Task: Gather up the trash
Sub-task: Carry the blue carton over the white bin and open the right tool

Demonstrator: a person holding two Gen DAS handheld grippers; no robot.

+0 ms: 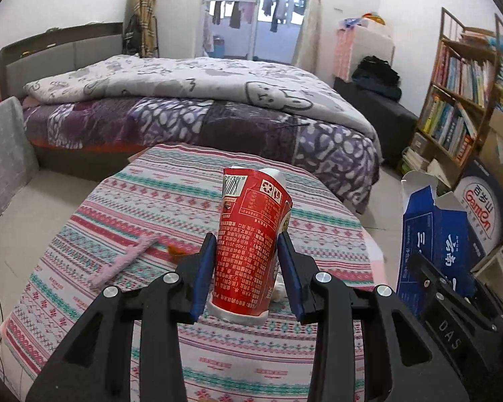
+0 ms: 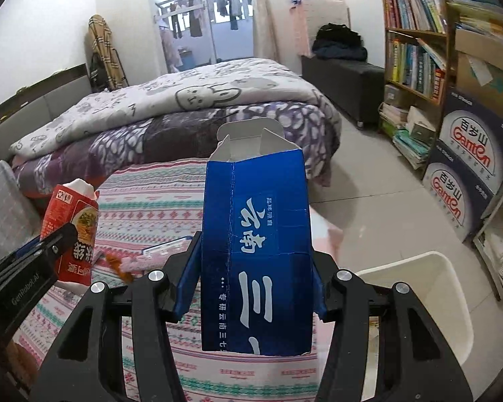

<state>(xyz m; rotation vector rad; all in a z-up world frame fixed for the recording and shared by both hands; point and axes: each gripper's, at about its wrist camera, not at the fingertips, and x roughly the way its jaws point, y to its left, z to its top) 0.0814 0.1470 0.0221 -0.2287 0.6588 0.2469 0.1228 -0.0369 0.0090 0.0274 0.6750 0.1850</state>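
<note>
Two pieces of trash are held up above the surface [image 1: 134, 201], one in each gripper. The red noodle cup [image 1: 251, 234], crushed at its far end and printed with a barcode and recycling mark, sits upside down between the blue fingers [image 1: 204, 268] of the left gripper [image 1: 248, 268], which pinch it at both sides near its white rim. The blue carton [image 2: 255, 251], its top flaps open and white characters on its side, is clamped across its width by the fingers [image 2: 184, 278] of the right gripper [image 2: 255, 278], standing upright with the open end away from the camera. In the right wrist view the cup hangs to the left of the carton, well apart from it. Below them, the striped patterned cloth on the surface carries a pink fuzzy strip [image 1: 124, 261] and a small orange scrap [image 1: 176, 251]. A white bin [image 2: 419, 288] stands on the floor just right of the surface, beside the carton. Beyond lie a bed [image 1: 191, 107] with a rabbit-print quilt, a bookshelf [image 1: 459, 100] and stacked water boxes [image 2: 466, 167].
</note>
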